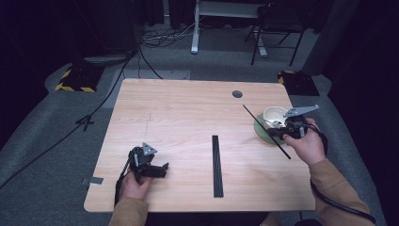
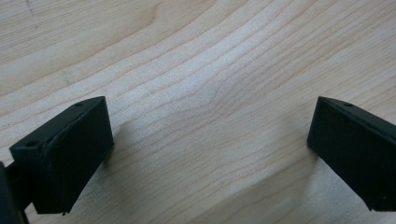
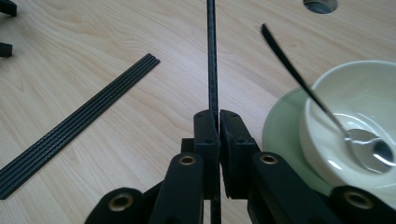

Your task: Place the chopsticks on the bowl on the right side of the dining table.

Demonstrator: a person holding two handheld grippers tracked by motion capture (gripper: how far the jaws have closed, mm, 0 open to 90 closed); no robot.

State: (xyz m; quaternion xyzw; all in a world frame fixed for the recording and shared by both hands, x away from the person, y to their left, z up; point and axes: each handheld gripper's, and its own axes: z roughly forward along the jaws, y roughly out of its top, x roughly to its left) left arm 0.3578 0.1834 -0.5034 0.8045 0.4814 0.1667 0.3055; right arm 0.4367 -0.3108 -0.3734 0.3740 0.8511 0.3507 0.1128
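Observation:
My right gripper (image 1: 278, 134) (image 3: 218, 114) is shut on a thin black rod (image 1: 263, 127) (image 3: 211, 56), held above the table's right side. The rod runs slantwise past both ends of the jaws. Close beside it a white bowl (image 1: 274, 114) (image 3: 355, 93) stands on a pale green saucer (image 1: 260, 129) (image 3: 282, 126), and a metal spoon (image 3: 303, 88) leans in the bowl. A flat bundle of several black rods (image 1: 216, 165) (image 3: 79, 130) lies in the middle of the table. My left gripper (image 1: 162, 169) (image 2: 210, 144) rests open on the wood at the front left, with nothing between its fingers (image 2: 65, 149).
The light wooden table (image 1: 188, 113) has a round cable hole (image 1: 237, 94) (image 3: 320, 4) near its far edge. Beyond it, on the grey floor, are cables (image 1: 141, 56), a desk leg (image 1: 195, 33) and a dark chair (image 1: 277, 28).

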